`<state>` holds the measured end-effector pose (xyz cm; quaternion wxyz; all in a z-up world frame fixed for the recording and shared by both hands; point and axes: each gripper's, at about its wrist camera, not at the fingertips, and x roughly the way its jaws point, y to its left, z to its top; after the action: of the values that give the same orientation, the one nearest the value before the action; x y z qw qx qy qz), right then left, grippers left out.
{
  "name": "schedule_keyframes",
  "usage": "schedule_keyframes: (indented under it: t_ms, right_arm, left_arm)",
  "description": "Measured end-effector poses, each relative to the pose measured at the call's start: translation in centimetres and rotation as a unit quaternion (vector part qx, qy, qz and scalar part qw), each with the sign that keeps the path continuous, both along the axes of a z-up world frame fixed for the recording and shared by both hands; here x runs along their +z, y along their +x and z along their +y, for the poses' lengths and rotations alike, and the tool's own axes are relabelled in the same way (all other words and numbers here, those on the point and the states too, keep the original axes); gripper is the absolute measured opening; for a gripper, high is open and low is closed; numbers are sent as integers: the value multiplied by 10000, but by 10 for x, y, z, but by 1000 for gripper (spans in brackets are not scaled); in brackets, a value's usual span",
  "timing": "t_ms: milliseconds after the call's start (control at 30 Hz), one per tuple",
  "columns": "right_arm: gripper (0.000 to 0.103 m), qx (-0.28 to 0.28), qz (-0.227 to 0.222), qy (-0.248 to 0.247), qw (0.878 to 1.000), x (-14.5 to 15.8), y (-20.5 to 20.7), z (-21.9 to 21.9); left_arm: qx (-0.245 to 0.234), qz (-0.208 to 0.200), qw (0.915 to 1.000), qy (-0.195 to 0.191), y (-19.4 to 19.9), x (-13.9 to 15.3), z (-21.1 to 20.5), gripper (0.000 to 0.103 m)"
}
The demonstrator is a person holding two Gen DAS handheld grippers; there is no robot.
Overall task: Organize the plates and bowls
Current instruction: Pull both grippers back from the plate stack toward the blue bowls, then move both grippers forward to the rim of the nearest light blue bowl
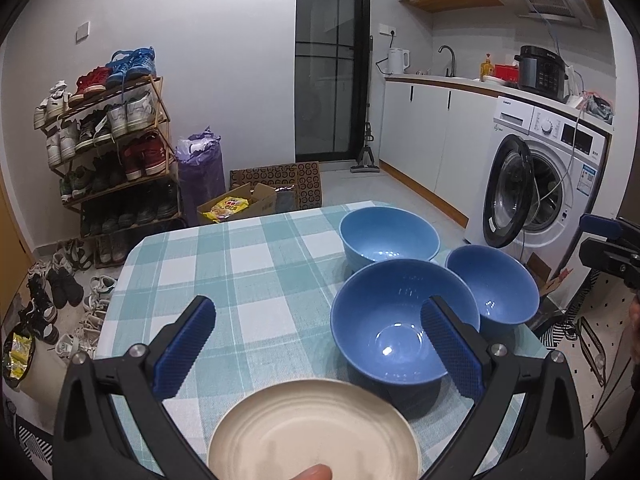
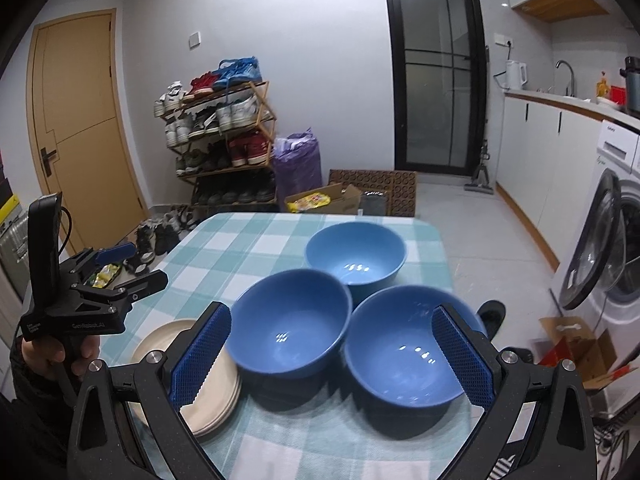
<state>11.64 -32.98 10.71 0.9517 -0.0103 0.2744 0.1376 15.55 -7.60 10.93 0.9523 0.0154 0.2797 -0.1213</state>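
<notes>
Against the far wall, a wooden shoe rack (image 1: pixel 108 140) crowded with sneakers, blue and red pairs on top; more shoes (image 1: pixel 60 292) scattered on the floor below. Just beside the rack, a purple bag (image 1: pixel 200 172), then an open cardboard box (image 1: pixel 240 206) with a yellow packet inside. Behind, a dark glass door (image 1: pixel 330 60). At right, a white washing machine (image 1: pixel 544 184), its round door swung open. On the kitchen counter (image 1: pixel 440 80), a white kettle (image 1: pixel 399 60), black faucet (image 1: pixel 448 58), black pressure cooker (image 1: pixel 542 70). Left in the right wrist view, an orange-yellow door (image 2: pixel 80 120).
</notes>
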Motion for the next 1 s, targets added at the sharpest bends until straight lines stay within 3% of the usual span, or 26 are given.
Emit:
schedule_keyframes:
  t_ms: [633,1000]
  right_arm:
    - [102,-317,16,-241,9992,39,41,-18]
    - [102,-338,196,16,9992,32,82,-24]
  left_arm:
    - [8,-5,9999,-142,55,19,-5,103]
    - [-15,174,9998,-31,91,10,-18,103]
